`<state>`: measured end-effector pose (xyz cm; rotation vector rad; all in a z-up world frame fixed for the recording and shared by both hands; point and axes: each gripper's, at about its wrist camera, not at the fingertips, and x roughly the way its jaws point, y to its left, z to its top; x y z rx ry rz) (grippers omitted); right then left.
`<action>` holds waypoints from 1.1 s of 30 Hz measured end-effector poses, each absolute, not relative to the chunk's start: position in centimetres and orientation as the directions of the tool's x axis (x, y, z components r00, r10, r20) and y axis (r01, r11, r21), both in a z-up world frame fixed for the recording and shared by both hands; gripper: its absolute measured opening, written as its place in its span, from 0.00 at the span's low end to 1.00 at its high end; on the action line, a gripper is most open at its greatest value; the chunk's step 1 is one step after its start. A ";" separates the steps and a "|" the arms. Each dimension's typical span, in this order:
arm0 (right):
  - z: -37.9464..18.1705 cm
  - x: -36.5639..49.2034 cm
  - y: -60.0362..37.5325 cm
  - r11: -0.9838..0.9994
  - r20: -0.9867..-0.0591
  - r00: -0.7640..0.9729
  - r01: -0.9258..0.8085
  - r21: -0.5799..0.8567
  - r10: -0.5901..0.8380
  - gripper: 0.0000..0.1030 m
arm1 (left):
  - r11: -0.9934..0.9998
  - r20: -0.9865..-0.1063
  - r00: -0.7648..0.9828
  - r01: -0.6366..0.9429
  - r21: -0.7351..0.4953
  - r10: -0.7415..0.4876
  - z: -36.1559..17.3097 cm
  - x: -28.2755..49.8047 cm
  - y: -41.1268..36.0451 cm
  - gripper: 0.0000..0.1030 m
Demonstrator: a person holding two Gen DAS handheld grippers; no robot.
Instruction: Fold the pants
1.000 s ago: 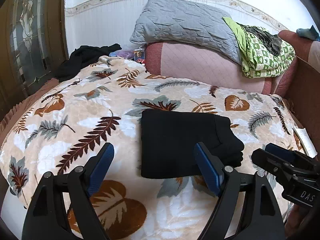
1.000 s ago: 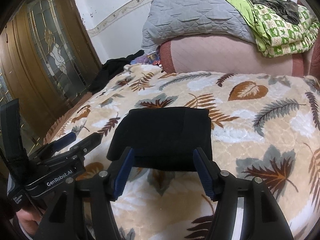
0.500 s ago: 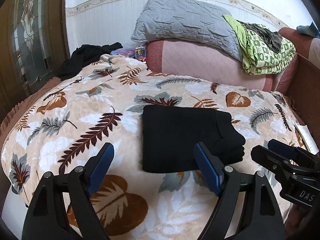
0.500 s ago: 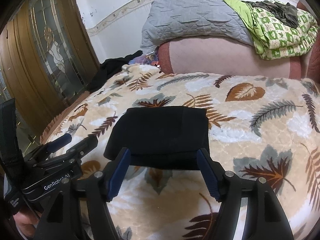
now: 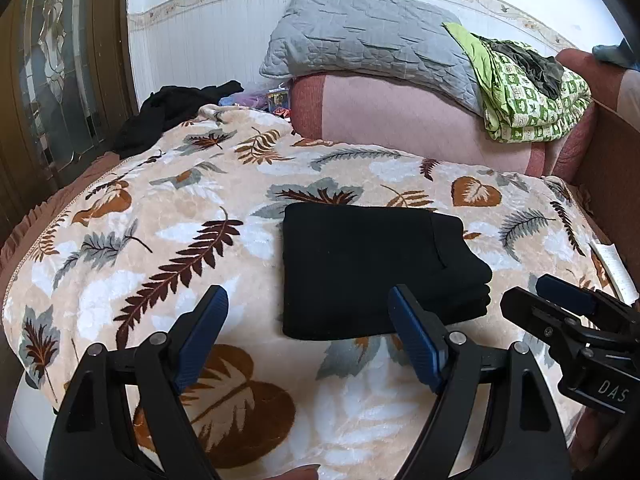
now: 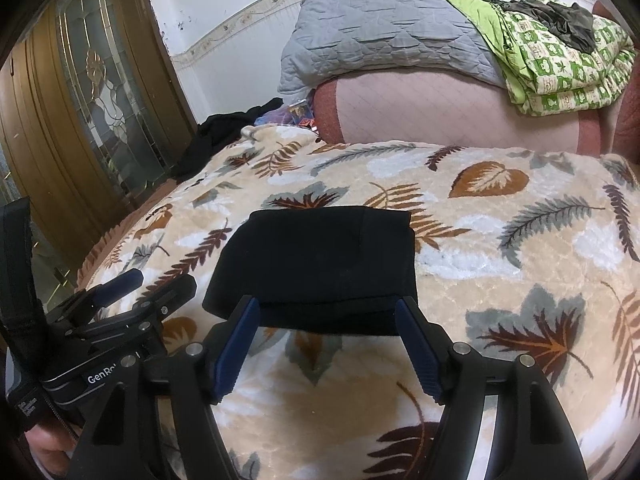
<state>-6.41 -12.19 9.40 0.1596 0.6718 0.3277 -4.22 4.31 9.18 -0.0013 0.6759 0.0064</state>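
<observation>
The black pants [image 5: 372,268] lie folded into a compact stacked rectangle on the leaf-patterned blanket [image 5: 160,240], also seen in the right wrist view [image 6: 320,264]. My left gripper [image 5: 306,316] is open and empty, held just in front of the pants' near left edge. My right gripper [image 6: 328,322] is open and empty, its blue pads [image 6: 416,348] flanking the pants' near edge without touching. The right gripper shows at the right of the left wrist view [image 5: 568,312]; the left gripper shows at the left of the right wrist view [image 6: 132,296].
A grey quilt [image 5: 368,44] and a green patterned blanket [image 5: 528,92] lie on a pink bolster [image 5: 400,116] at the bed's far end. Dark clothes [image 5: 168,112] are heaped at the far left. A wooden glazed door [image 6: 80,100] stands left.
Both grippers have drawn back slightly from the folded pants and stay open. The pants have not moved.
</observation>
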 end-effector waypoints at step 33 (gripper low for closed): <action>10.1 -8.7 -11.4 0.932 -0.564 0.744 -0.262 0.249 0.359 0.74 | 1.000 -0.603 0.798 -0.001 -0.003 -0.001 10.3 -6.7 4.4 0.80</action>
